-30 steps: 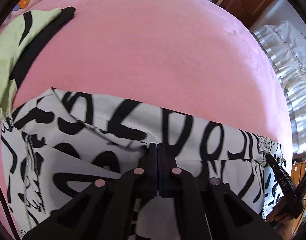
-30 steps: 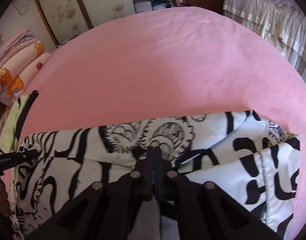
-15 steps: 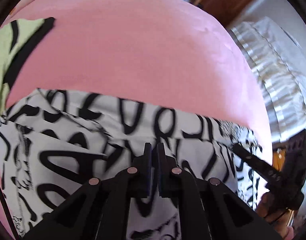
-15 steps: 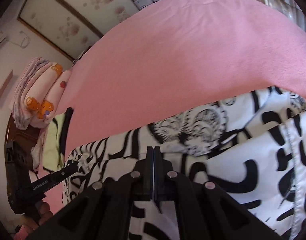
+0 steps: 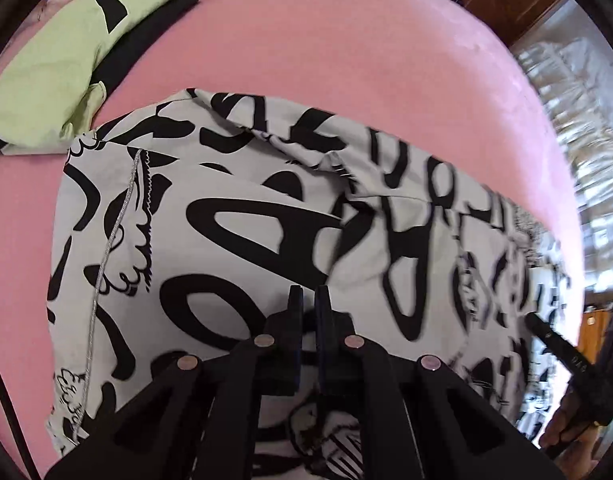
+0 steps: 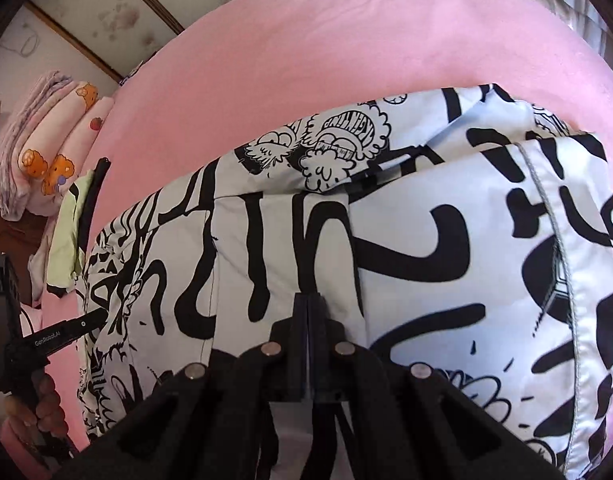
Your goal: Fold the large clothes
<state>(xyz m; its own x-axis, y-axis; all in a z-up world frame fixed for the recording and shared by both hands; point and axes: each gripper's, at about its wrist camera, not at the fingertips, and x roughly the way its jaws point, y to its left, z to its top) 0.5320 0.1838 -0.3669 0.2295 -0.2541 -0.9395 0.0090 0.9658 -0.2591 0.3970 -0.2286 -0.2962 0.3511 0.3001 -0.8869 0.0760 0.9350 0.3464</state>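
Observation:
A large white garment with black graffiti print (image 5: 234, 216) lies across the pink bed (image 5: 346, 40), its near part doubled over itself. My left gripper (image 5: 308, 296) is shut on the upper layer near the garment's left end, and cloth bunches under its fingers. The right gripper (image 6: 308, 300) is shut on the same layer (image 6: 446, 240) further to the right. One right finger (image 5: 546, 334) shows at the garment's right end in the left wrist view. In the right wrist view, a left finger (image 6: 66, 328) and the hand holding it show at the left.
A pale green garment with black bands (image 5: 58, 80) lies on the bed just left of the printed one. Folded pink bedding with bear prints (image 6: 46, 152) is stacked beyond it. White ruffled bedding (image 5: 578, 120) hangs past the bed's right edge.
Both grippers have carried the upper layer away from me, so it now covers more of the garment. The left wrist view has swung left, bringing more of the green garment into view.

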